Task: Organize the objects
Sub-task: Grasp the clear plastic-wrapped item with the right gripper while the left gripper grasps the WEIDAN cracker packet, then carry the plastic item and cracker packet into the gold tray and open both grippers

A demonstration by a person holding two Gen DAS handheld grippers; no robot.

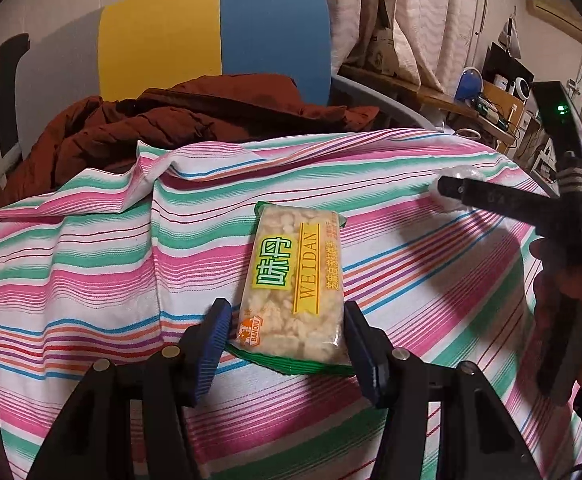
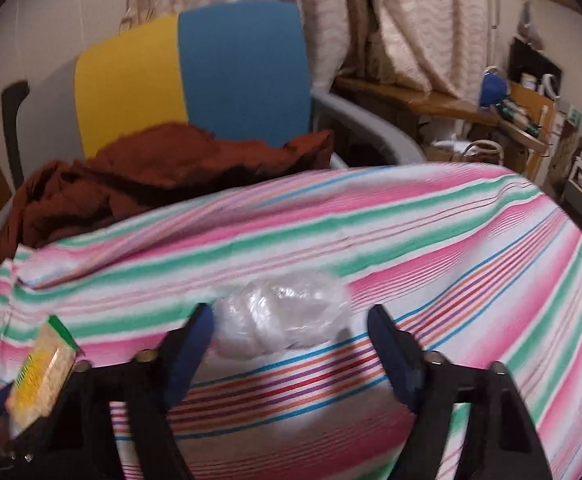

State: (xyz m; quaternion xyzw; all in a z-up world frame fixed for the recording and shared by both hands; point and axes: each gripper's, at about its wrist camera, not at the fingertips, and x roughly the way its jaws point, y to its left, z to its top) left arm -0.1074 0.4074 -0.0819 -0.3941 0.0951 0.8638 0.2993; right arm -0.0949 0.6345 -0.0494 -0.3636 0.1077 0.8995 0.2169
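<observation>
A snack packet (image 1: 295, 280) with a green edge, a yellow label and pale puffed pieces lies on the striped cloth (image 1: 91, 264). My left gripper (image 1: 289, 320) is closed around its near end, both blue pads touching its sides. The packet also shows at the lower left of the right wrist view (image 2: 43, 380). A clear crumpled plastic bag (image 2: 283, 320) lies on the cloth between the open fingers of my right gripper (image 2: 291, 320), untouched on the right side. In the left wrist view the right gripper's finger (image 1: 491, 196) reaches over that bag (image 1: 459, 172).
A chair with a yellow and blue back (image 1: 219, 36) stands behind the table, with a rust-brown jacket (image 1: 179, 120) heaped on its seat. A cluttered wooden shelf (image 1: 487, 104) and curtains (image 1: 411, 12) are at the right rear.
</observation>
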